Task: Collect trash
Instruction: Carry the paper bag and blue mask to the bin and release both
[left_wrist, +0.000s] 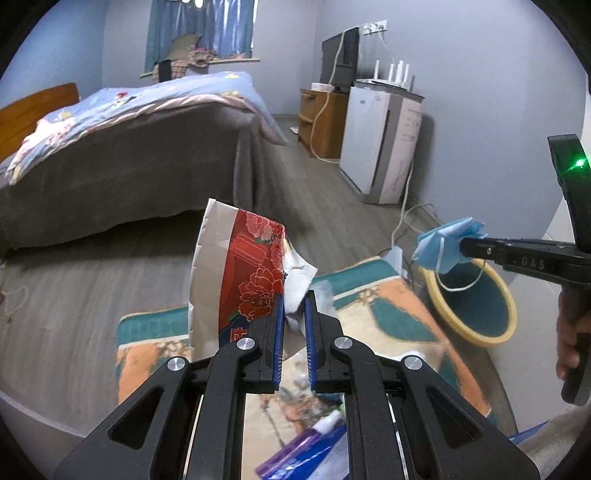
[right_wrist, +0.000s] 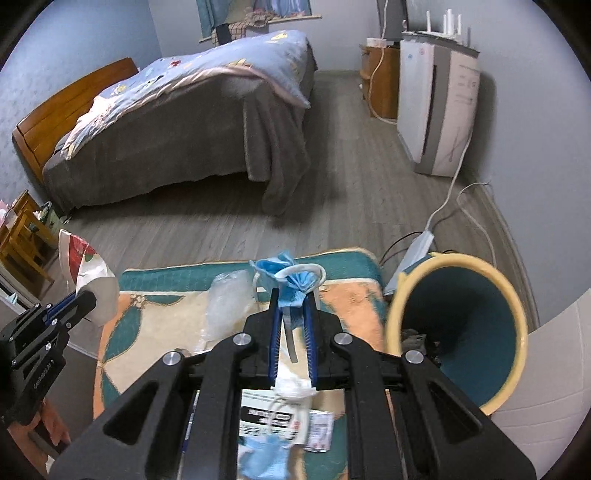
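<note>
My left gripper is shut on a red flowered snack wrapper with a silver inside, held up above the patterned cloth. It also shows at the left of the right wrist view. My right gripper is shut on a crumpled blue face mask, its white ear loop hanging. In the left wrist view the mask hangs just above the rim of the yellow bin with a teal inside. The bin stands right of the right gripper.
On the cloth lie a clear plastic bag, a printed paper packet, another blue mask and a purple wrapper. A bed stands behind, an air purifier at right, cables on the floor.
</note>
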